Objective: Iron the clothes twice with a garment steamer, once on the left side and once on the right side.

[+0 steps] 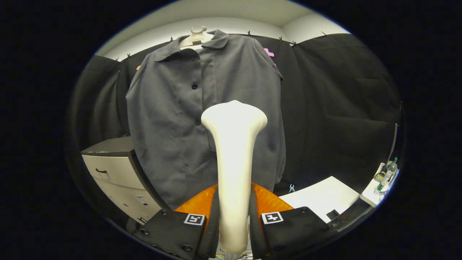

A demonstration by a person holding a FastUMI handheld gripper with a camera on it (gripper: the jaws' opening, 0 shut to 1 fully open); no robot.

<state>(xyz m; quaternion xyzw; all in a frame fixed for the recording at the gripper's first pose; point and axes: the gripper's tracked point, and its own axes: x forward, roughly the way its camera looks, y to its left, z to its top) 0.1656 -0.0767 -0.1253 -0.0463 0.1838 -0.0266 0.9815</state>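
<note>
The garment steamer [234,162], smooth, glossy and pale, flares to a broad rounded head and stands upright between the gripper [234,220] fingers, which clamp its slim handle. Beyond it, a matte grey buttoned shirt [173,119] hangs on a hanger [196,36] beside a drawer cabinet [115,173].

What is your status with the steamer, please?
Claw shut on steamer. Steamer head raised before grey shirt on hanger. Nothing between them.
</note>
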